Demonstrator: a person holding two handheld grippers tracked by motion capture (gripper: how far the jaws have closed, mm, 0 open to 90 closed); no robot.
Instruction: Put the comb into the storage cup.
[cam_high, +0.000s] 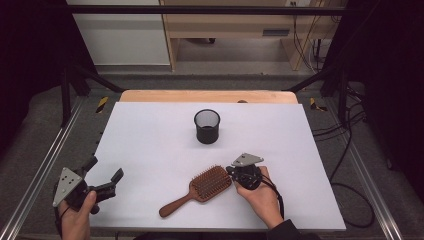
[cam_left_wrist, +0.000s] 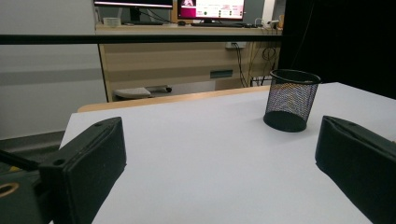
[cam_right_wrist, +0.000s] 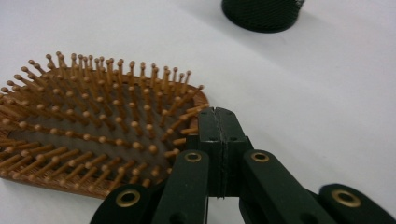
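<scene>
Brown wooden paddle hairbrush lay bristles-up near the white table's front edge. We judged it light, rigid, best gripped at its slim smooth handle. Right gripper pressed together beside the head, apparently touching. Left gripper stood apart, empty.

One hairbrush, one mesh cup
</scene>
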